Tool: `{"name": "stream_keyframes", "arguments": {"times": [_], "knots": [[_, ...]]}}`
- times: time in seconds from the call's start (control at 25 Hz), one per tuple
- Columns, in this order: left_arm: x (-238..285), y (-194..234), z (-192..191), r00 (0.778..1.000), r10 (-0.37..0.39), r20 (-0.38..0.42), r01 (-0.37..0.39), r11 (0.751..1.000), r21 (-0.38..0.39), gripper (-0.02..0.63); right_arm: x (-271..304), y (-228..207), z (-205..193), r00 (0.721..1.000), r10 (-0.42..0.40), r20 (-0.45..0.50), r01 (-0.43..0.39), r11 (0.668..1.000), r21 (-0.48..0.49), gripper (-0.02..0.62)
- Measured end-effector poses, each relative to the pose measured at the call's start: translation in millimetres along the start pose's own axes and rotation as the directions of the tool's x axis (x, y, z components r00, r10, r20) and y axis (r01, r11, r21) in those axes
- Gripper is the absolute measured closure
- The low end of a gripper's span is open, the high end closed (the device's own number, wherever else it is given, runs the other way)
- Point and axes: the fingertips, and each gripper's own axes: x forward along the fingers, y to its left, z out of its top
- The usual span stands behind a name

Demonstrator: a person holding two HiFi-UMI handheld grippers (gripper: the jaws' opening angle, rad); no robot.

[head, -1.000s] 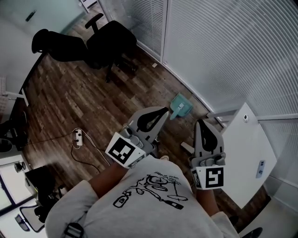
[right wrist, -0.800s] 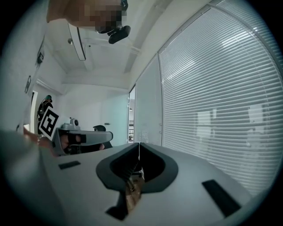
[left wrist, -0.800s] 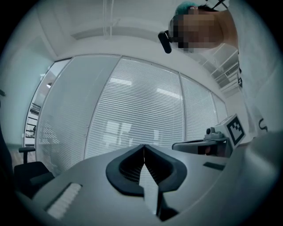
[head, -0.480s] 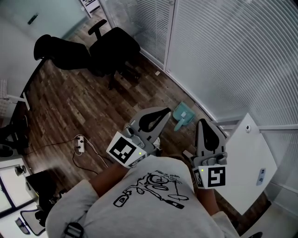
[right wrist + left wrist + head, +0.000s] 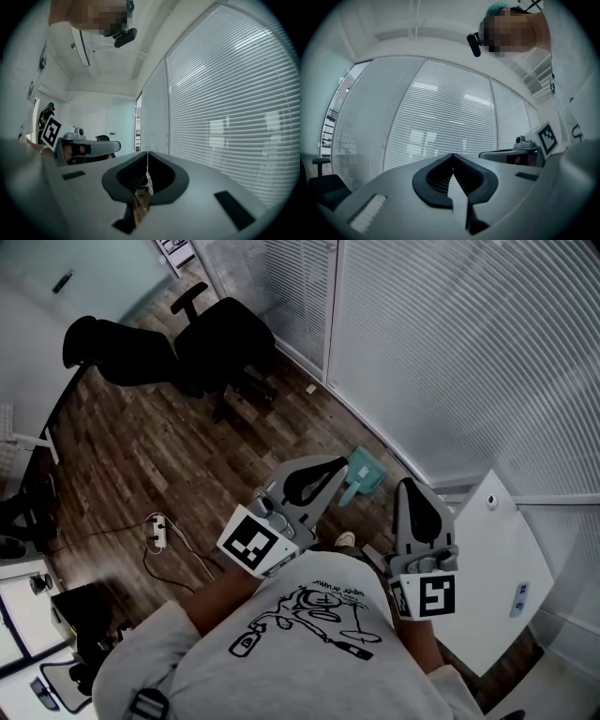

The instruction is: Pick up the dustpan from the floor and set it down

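The teal dustpan [image 5: 364, 472] lies on the wood floor [image 5: 141, 456] by the blinds, not picked up yet. The left gripper [image 5: 330, 468] and right gripper [image 5: 411, 487] are closed tight and empty, high above it. Next, one likely must reach down, open wide and grab it.

Dustpan [image 5: 362, 474], power strip [image 5: 157, 528] on floor [image 5: 131, 451]
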Motion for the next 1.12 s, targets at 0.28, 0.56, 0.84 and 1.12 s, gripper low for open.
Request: {"name": "stream_keyframes", "arguments": {"times": [0.28, 0.56, 0.84, 1.12], "knots": [[23, -17, 0, 1.0, 0.006, 0.0, -0.006, 1.0, 0.004, 0.604, -10, -26, 1, 1.0, 0.001, 0.004, -0.001, 1.0, 0.004, 0.589], [32, -30, -11, 1.0, 0.006, -0.015, -0.006, 1.0, 0.007, 0.604, -21, -35, -11, 1.0, 0.023, -0.01, -0.023, 1.0, 0.012, 0.589], [31, -25, -22, 0.999, 0.026, -0.038, -0.026, 1.0, 0.002, 0.604, -18, -35, -21, 0.998, 0.048, -0.029, -0.047, 0.999, 0.023, 0.589], [35, -31, -55, 0.995, -0.003, -0.096, 0.005, 1.0, 0.014, 0.604, -14, -37, -63, 0.995, 0.048, -0.089, -0.041, 0.996, 0.084, 0.589]]}}
